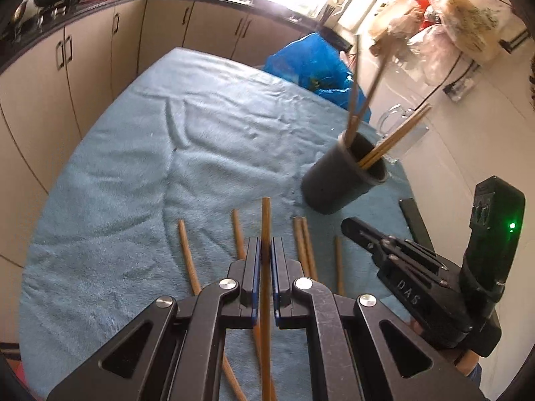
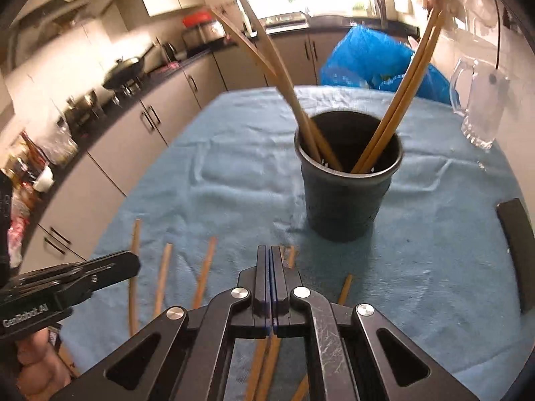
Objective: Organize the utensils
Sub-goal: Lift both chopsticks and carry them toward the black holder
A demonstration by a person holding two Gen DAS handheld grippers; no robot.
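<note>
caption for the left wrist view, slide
Left tool shut on one chopstick, dark cup of chopsticks ahead.

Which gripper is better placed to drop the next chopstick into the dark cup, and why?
Probably the left. The left gripper is already shut on a chopstick, while the right gripper is shut with nothing between its jaws, though it faces the cup.

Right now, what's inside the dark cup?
The dark cup holds wooden chopsticks leaning out both sides, two bunches, roughly five in all. Its wall hides their lower ends and the bottom, so anything smaller down there can't be seen.
</note>
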